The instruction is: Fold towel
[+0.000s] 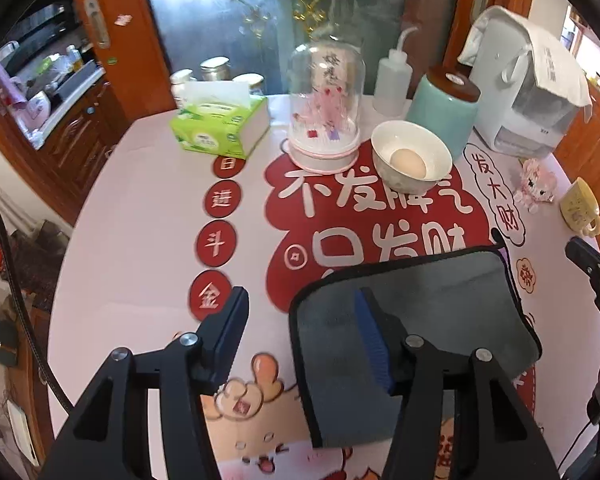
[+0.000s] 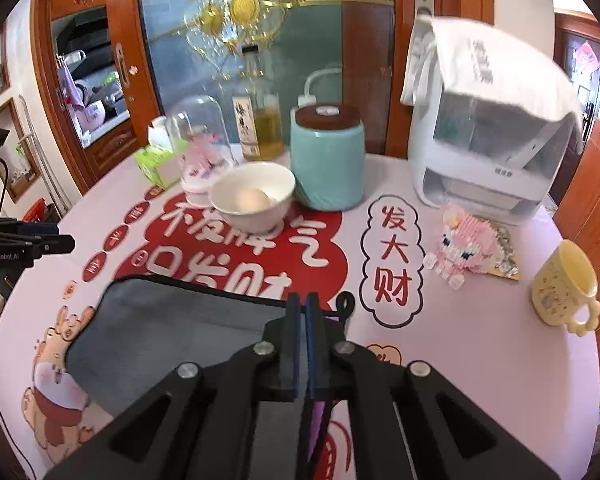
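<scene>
A grey towel with black trim lies folded on the printed tablecloth; it also shows in the right wrist view. My left gripper is open, hovering over the towel's left edge, with its right finger above the cloth and its left finger over the tablecloth. My right gripper is shut on the towel's right edge, near the black hanging loop. A purple layer shows below its jaws.
A white bowl with an egg, glass dome, tissue box, teal canister, white appliance, pink block figure and yellow mug stand at the back and right of the table.
</scene>
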`<state>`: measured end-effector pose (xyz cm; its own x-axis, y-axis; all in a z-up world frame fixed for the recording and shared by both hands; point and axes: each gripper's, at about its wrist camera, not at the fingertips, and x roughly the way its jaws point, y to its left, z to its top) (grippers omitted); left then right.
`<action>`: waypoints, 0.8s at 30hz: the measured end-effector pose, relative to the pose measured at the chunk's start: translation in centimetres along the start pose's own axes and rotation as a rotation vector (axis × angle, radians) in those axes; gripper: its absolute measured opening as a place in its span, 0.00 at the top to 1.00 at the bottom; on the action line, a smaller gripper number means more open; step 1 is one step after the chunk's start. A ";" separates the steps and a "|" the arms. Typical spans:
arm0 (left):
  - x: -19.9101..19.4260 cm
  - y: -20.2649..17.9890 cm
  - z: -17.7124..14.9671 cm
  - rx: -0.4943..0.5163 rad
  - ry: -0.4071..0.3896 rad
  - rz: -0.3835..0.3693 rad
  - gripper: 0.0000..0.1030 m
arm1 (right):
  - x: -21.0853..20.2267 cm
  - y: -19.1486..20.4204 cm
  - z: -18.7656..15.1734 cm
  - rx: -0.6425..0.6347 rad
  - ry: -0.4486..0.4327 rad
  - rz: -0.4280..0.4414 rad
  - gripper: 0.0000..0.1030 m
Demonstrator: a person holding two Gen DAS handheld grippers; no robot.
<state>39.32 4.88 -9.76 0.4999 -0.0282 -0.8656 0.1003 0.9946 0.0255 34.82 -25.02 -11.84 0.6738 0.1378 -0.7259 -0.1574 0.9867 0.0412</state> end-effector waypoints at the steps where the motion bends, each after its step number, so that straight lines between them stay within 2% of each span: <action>1: -0.6 0.1 -0.3 -0.005 -0.001 0.008 0.48 | -0.8 0.3 0.0 0.000 -0.010 -0.003 0.87; 2: -1.5 0.2 -0.7 -0.011 -0.004 0.011 0.48 | -1.4 0.6 0.0 0.000 -0.018 -0.004 0.80; 5: -4.0 0.3 -2.0 -0.017 -0.021 -0.009 0.47 | -4.1 1.6 -0.3 0.007 -0.051 -0.008 0.66; 10: -8.4 0.1 -5.0 -0.002 -0.052 -0.038 0.39 | -8.4 3.6 -1.9 0.038 -0.074 -0.018 0.57; 14: -11.6 0.0 -8.0 -0.001 -0.072 -0.065 0.28 | -11.4 5.4 -4.0 0.060 -0.072 -0.027 0.52; 24: -17.8 -0.2 -17.8 0.055 -0.086 -0.120 0.23 | -17.8 10.5 -10.8 0.125 -0.073 -0.037 0.38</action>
<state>15.09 6.96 -3.28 0.5531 -0.1569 -0.8182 0.2095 0.9767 -0.0456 13.36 -18.09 -5.89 0.7291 0.1021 -0.6767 -0.0431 0.9937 0.1035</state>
